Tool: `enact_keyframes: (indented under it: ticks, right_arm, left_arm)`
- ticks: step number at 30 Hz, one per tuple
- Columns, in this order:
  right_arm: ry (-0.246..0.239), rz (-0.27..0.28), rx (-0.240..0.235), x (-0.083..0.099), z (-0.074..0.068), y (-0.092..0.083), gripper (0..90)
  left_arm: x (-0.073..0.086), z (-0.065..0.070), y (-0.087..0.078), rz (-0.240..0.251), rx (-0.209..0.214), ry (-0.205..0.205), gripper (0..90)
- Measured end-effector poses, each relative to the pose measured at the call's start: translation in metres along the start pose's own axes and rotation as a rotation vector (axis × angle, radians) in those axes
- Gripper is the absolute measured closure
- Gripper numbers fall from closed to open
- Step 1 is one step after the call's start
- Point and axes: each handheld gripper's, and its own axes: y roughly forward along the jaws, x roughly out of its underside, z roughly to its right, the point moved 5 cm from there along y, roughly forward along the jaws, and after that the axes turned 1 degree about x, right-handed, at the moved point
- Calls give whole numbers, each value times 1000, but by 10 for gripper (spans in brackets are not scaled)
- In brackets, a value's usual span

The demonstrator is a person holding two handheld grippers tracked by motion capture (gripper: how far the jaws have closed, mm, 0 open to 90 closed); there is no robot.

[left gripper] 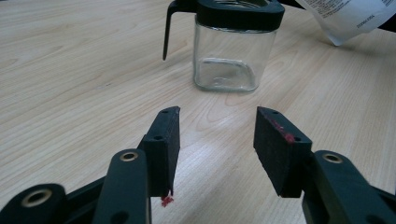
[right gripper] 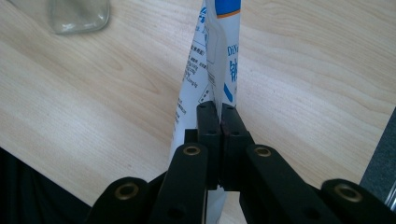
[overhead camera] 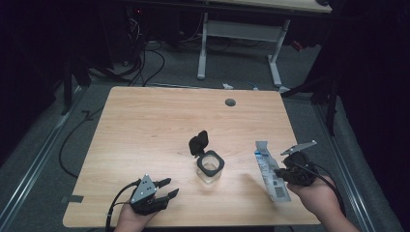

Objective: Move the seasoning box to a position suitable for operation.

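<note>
Two grippers are seen low in the high view, near the front edge of the surface (overhead camera: 145, 116). The left gripper (overhead camera: 169, 188) is held close to the front-left corner, fingers spread and empty, pointed toward the glass jar (overhead camera: 210, 168). The jar is stood near the middle of the surface, slightly forward of centre, with its black hinged lid (overhead camera: 199, 142) flipped up behind it. Bare wood is left all around the jar; the back half of the surface is occupied by nothing but a small grey grommet (overhead camera: 230, 102). The right gripper (overhead camera: 279, 172) is held near the front-right edge, and a white-and-blue packet (overhead camera: 269, 169) is gripped in it, standing up from the surface to the right of the jar, apart from it.

Left gripper view: the fingers (left gripper: 163, 140) are released, a wide gap shown between them with plain wood below. The jar (left gripper: 229, 56) is seen straight ahead, apart from the tips, with the packet's corner (left gripper: 350, 18) at upper right.

Right gripper view: the fingers (right gripper: 208, 126) are clenched flat on the packet (right gripper: 219, 56), which is pinched at its lower part and rises ahead. The jar's base (right gripper: 77, 16) is seen at upper left, well apart. The surface's edge is passed at lower left and at far right.
</note>
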Motion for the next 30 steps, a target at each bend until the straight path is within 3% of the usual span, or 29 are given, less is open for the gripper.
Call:
enact_keyframes:
  ticks: [14, 24, 30]
  right_arm:
    - [-41, -160, 6, -5, -4, 3, 898]
    - [-71, -233, -12, -14, -5, -1, 897]
    - [-92, -243, -5, -23, -6, -4, 897]
  left_arm:
    - [-1, 13, 8, 3, 29, 21, 506]
    - [-4, 14, 9, 11, 39, 24, 507]
    - [-7, 22, 11, 17, 50, 41, 483]
